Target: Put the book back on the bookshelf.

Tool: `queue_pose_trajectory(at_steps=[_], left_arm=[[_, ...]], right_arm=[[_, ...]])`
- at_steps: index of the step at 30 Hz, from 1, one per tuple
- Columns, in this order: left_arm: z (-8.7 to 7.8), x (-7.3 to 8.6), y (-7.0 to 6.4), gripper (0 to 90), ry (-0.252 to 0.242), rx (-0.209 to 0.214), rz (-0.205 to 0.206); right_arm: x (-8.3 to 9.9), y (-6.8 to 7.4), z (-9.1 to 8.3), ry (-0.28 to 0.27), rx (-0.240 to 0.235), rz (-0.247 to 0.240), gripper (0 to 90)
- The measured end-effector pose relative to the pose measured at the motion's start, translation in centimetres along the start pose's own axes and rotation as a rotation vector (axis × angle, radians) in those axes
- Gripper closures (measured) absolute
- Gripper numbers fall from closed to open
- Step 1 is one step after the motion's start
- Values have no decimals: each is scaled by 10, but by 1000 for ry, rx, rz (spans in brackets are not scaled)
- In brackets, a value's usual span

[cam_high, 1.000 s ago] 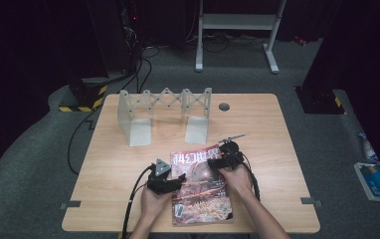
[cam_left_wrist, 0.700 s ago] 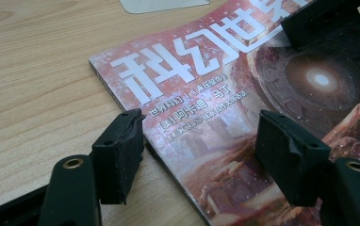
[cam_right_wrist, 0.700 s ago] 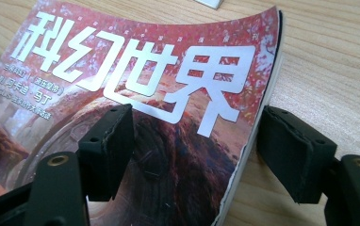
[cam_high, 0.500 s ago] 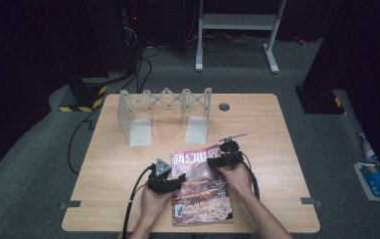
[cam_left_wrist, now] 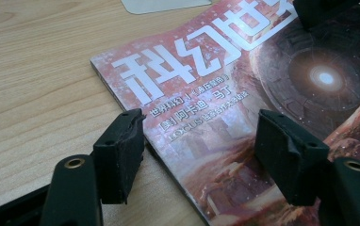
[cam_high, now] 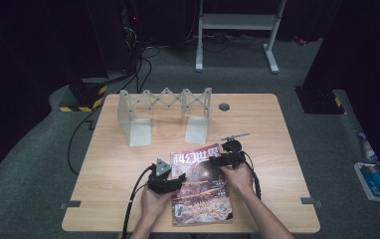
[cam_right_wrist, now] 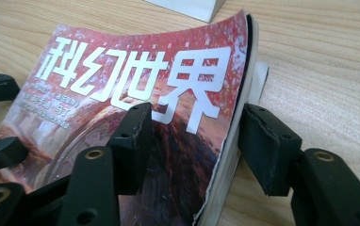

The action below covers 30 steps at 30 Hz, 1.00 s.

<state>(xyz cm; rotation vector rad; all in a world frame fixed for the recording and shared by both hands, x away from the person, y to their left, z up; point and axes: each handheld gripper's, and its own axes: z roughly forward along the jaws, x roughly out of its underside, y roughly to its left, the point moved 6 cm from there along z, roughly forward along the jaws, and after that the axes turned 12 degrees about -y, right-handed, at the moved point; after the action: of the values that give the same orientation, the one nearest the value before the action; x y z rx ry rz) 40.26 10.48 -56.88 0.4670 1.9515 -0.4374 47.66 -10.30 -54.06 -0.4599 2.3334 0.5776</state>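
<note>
Magazine (cam_high: 201,185) lies flat on the worktop (cam_high: 103,164) at the near edge, cover up, between both hands. Left gripper (cam_high: 166,180) sits low at the magazine's left edge, jaws spread wide: one over bare wood, the other over the cover, gripping nothing. Right gripper (cam_high: 226,158) is at the top right corner, jaws also apart, straddling the right edge (cam_right_wrist: 234,141), where the cover curls up off the pages; no clamp yet. Farther back, a white folding rack (cam_high: 165,112) stands well apart from the magazine.
</note>
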Motion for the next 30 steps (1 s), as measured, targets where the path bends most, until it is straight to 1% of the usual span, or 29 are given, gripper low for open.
queue_pose_trajectory(at_steps=[4,7,9,11,12,13,15,16,18,20,25,27,29,30], left_arm=[[0,0,0,337,1,-2,-1],[0,0,0,337,0,-2,-1],[0,0,0,338,-1,-1,-1],[0,0,0,338,-1,-2,-2],[0,0,0,338,-1,-2,-2],[0,0,0,338,-1,-2,-2],[0,0,0,338,-1,-2,-2],[0,0,0,338,-2,-2,-2],[0,0,0,338,-2,-2,-3],[0,0,0,340,-2,-1,-2],[0,0,0,346,-6,-4,-5],[1,0,1,346,-8,-5,-1],[1,0,0,346,-8,-3,-6],[1,0,1,346,-8,-4,-5]], right_arm=[[3,0,-4,1,-23,4,479],[4,0,-5,4,-28,-2,479],[4,0,-5,3,-54,26,501],[3,1,-6,-9,-90,39,516],[2,2,-7,-15,-93,36,527],[2,4,-6,-24,-97,23,535],[3,8,-5,-16,-94,10,536],[4,10,-3,-10,-91,-10,535],[5,10,-2,-2,-88,-11,535],[5,10,-3,4,-97,1,538],[5,13,-4,12,-110,-21,545],[5,15,-3,21,-115,-26,570],[5,16,-3,22,-118,-26,583],[4,18,-3,25,-119,-40,625]])
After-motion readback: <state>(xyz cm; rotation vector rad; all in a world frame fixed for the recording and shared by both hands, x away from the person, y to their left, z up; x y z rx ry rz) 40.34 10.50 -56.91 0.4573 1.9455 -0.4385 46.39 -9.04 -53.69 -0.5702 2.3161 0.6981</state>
